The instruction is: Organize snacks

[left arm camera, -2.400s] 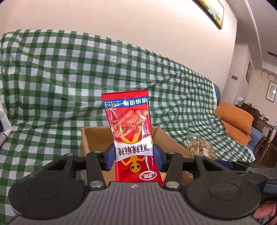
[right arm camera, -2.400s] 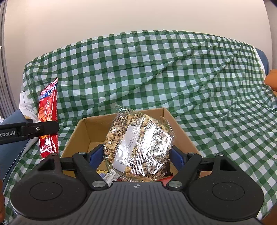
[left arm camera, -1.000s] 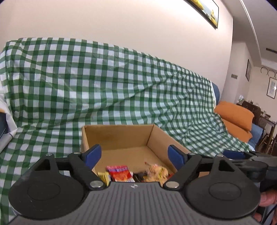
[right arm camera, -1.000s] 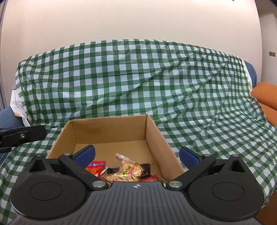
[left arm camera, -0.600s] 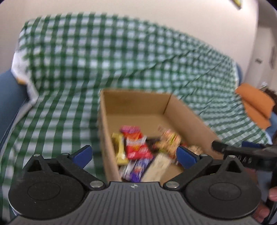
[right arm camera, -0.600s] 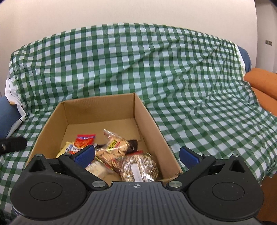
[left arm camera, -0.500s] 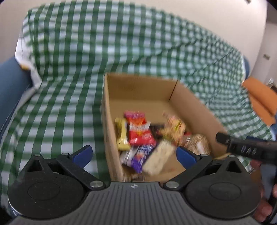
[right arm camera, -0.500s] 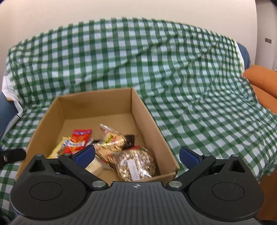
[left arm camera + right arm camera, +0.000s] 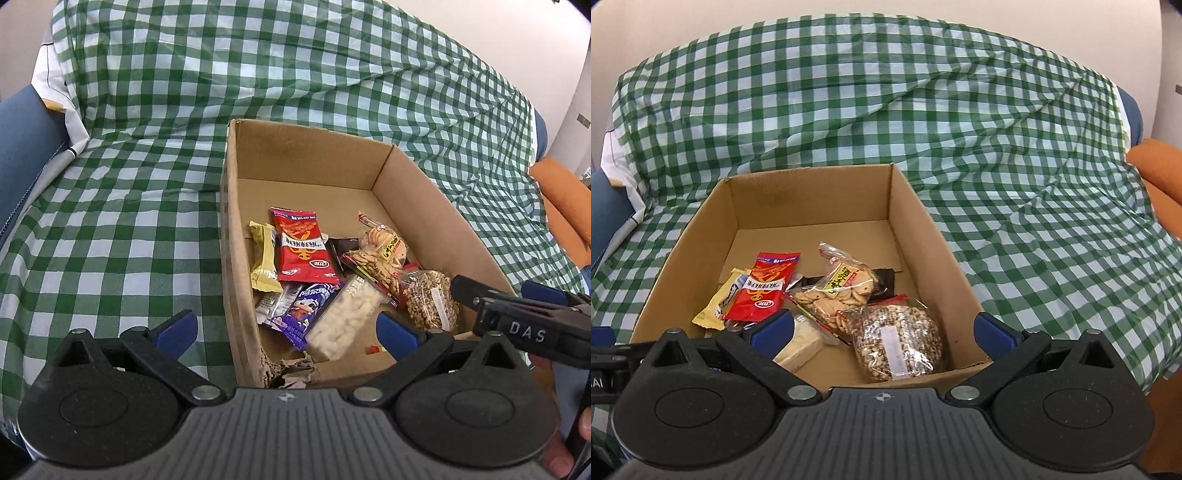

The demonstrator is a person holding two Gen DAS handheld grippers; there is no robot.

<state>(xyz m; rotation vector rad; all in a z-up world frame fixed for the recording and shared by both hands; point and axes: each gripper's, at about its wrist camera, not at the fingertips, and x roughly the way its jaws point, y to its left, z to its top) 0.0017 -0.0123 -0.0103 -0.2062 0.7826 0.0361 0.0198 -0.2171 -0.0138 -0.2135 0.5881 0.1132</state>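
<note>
Snacks piled in the near half of the cardboard box [image 9: 916,218], the far half bare. Red packet [image 9: 764,291] lying flat toward the left wall of the box, half over a yellow bar [image 9: 718,301]. Clear cookie bag [image 9: 838,291] in the middle of the box, leaning on a dark wrapper [image 9: 882,286]. Clear bag of tiny cereal rings [image 9: 899,341] close to the near right corner of the box. White puffed bar [image 9: 341,319] and purple packet [image 9: 304,306] nearer the front wall, seen best from the left wrist. All dropped loose, not lined up, likely because each one was let go from above.

Left claw [image 9: 284,330] wide open, holding nothing, up over the near left corner of the box, one finger outside the left wall, one over the snacks. Right claw [image 9: 882,332] wide open too, holding nothing, up over the front wall of the box. Both up high and looking down, likely to check the pile or pick the next thing.

Box torn a bit at the front wall, sitting on a sofa under a green checked cloth [image 9: 1015,166]. Orange cushion [image 9: 1160,177] well off to the right of the box. No loose snacks seen on the cloth, so most of the job looks done.
</note>
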